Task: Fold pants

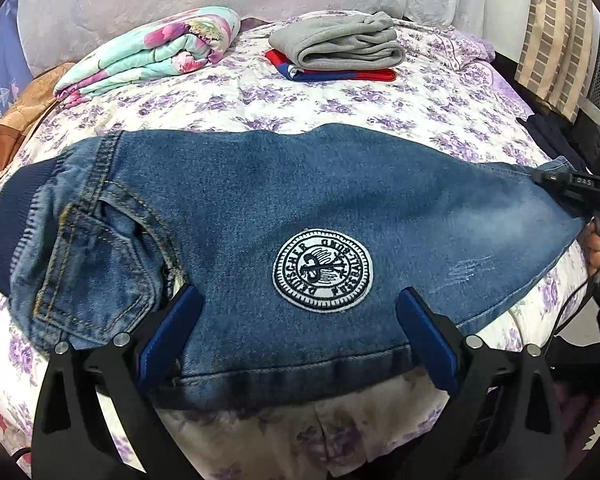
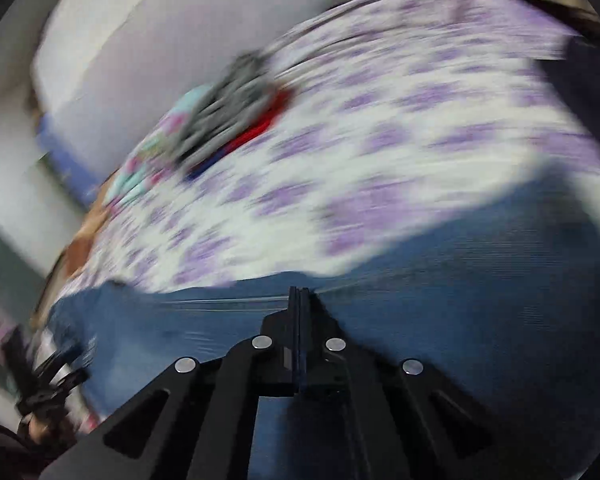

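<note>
Denim jeans (image 1: pixel 260 208) lie flat across the bed (image 1: pixel 420 96): limp, fairly heavy cloth, best taken at a hem or waistband (thick seams). Left gripper (image 1: pixel 300 344) gapes empty over them; right gripper (image 2: pixel 299 300) is closed, seemingly on nothing.

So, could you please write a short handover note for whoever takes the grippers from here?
Left gripper: open, jaws wide astride the near hem of the jeans, gripping nothing.
Right gripper: shut, over the denim at the far right end; whether cloth is pinched cannot be told, as its view is blurred.
Jeans lie sideways across the floral bedspread, badge patch up, apparently already folded once.
Folded grey garment sits on a red and blue one at the back.
Left: further folds, then stacking.
</note>
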A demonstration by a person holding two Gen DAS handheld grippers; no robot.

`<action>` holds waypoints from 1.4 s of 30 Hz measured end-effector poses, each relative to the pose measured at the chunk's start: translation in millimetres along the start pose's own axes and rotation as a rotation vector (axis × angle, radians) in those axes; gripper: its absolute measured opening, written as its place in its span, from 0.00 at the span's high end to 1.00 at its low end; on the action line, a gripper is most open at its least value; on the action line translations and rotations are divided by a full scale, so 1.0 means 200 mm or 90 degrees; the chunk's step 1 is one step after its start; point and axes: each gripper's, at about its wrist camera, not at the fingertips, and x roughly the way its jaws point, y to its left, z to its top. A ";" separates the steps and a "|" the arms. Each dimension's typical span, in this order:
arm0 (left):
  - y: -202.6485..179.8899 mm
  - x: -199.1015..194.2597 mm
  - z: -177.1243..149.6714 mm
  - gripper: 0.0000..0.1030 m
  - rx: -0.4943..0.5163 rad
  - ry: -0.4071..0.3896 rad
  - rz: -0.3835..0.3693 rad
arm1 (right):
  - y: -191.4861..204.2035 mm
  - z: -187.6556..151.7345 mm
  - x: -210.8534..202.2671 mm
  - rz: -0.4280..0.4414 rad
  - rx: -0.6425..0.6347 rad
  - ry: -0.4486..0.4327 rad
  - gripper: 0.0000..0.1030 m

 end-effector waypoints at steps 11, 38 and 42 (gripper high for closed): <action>0.74 -0.07 -0.12 0.04 -0.309 0.004 0.071 | -0.25 -0.14 -0.21 -0.040 0.049 -0.058 0.90; 0.29 0.11 0.06 0.05 -0.118 -0.047 0.134 | -0.36 -0.28 -0.36 -0.012 0.172 -0.197 0.72; 0.28 0.10 0.05 0.05 -0.115 -0.051 0.131 | -0.26 -0.23 -0.39 -0.037 0.108 -0.214 0.73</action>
